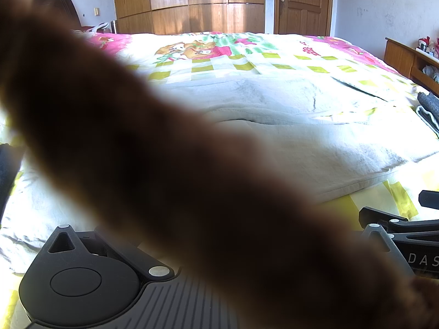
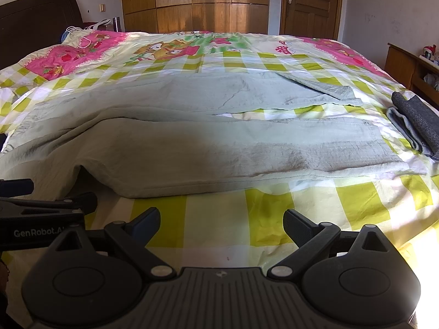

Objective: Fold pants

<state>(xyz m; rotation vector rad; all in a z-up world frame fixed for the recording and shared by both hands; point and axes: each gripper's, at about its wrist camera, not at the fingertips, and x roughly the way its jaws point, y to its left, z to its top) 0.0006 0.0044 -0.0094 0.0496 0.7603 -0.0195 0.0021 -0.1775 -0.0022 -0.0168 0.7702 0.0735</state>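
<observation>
Hovering low over a green-and-white checked bedsheet [image 2: 219,219], the right claw [image 2: 221,226] has its two dark fingers spread wide apart with nothing between them. Just to its left, touching nothing visible, the left claw [image 2: 55,208] shows only from the side in the right wrist view, and in its own camera a large blurred brown shape [image 1: 164,164] covers the fingers, so whether it is spread or closed cannot be told. Just beyond both claws, pale grey-green pants [image 2: 219,142] lie spread flat across the bed, legs running to the right with a narrow gap of sheet between them, the near left edge lifted in a small fold. At the right edge of the bed sits a folded dark grey garment [image 2: 417,120]. Farther back come cartoon-print bedding [image 2: 170,49], a dark headboard [image 2: 35,19], a wooden wardrobe [image 2: 197,2] and a closed wooden door [image 2: 310,2].
</observation>
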